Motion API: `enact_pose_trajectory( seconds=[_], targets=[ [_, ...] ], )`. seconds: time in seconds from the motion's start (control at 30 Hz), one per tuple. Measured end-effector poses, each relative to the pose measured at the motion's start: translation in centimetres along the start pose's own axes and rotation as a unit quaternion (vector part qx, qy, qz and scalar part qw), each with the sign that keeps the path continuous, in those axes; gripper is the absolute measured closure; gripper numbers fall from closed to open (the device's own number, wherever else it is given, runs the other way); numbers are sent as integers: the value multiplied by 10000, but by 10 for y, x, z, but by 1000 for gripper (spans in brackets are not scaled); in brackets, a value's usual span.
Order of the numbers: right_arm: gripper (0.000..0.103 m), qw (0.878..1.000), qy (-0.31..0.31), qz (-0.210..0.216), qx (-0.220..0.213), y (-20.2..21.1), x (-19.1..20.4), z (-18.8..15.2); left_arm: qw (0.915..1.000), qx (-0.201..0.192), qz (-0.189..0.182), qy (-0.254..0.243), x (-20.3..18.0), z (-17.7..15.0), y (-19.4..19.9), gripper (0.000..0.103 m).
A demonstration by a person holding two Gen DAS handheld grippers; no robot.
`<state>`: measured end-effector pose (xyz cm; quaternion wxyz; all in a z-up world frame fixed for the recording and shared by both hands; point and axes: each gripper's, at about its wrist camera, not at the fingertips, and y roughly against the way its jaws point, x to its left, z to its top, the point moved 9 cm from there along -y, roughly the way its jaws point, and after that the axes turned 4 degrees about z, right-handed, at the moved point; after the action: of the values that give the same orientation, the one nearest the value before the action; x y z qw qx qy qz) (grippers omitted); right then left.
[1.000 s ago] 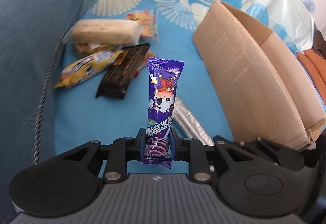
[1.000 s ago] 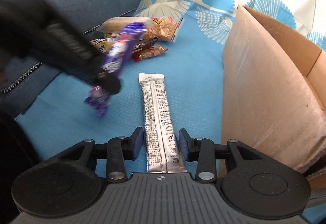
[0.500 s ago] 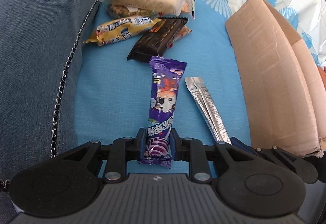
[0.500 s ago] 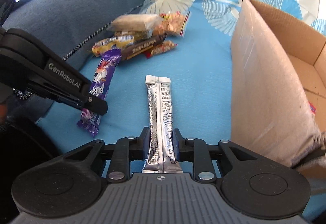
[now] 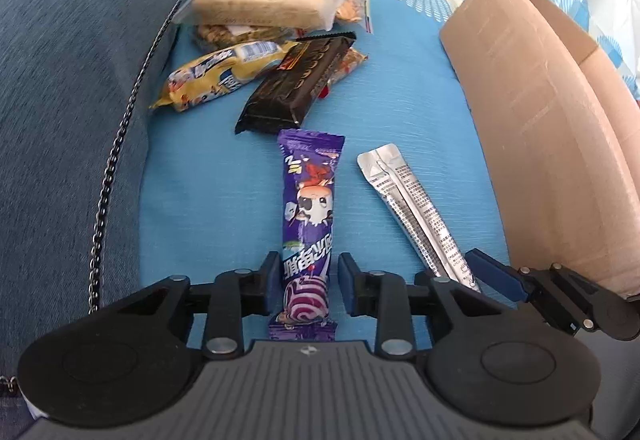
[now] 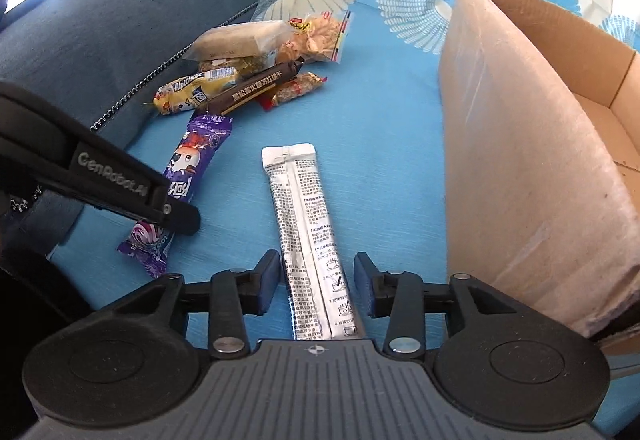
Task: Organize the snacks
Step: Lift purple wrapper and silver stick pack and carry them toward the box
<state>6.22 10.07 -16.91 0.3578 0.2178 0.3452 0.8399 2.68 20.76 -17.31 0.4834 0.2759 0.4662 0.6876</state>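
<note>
Both wrist views look steeply down, close, sharing the purple snack [image 5: 308, 208].

The left hand-held gripper [image 6: 176, 218] carries "GenRobot.AI" in pale letters along its black arm. The yellow snack packet [image 6: 192, 92] shows "Alpenliebe" on its wrapper, and the dark brown bar [image 6: 256, 90] bears a row of pale Chinese characters, too small to read with certainty. The purple wrapper [image 5: 310, 208] has large white Chinese characters under a cartoon figure; the silver sachet [image 6: 310, 236] is covered in fine print and small cup icons, illegible here.

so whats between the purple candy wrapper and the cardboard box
The silver stick sachet lies between the purple candy wrapper and the cardboard box, on the blue cloth, clearest in the left wrist view.
</note>
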Motion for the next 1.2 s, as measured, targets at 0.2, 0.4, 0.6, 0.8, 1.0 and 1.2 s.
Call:
enact_pose_trajectory(
  seconds=[0.2,0.4,0.6,0.8,1.0,1.2],
  targets=[
    [73,9998,102,141,33,4,6,-1,9998,-79,-29,168,3,2,1,66],
    [71,9997,176,164,61,6,13,-1,9998,-55,-42,192,5,3,1,70],
    [64,10000,27,81,-21,0,5,0,9999,-48,87,22,2,2,-2,70],
    [65,9997,206,87,-73,0,6,-1,9994,-88,272,-178,-4,1,-6,70],
    [79,9995,273,79,-113,7,8,0,9993,-221,191,-223,-4,-1,-2,84],
    [81,9986,356,80,-376,27,9,8,9978,-612,-165,-189,-7,1,15,84]
  ],
)
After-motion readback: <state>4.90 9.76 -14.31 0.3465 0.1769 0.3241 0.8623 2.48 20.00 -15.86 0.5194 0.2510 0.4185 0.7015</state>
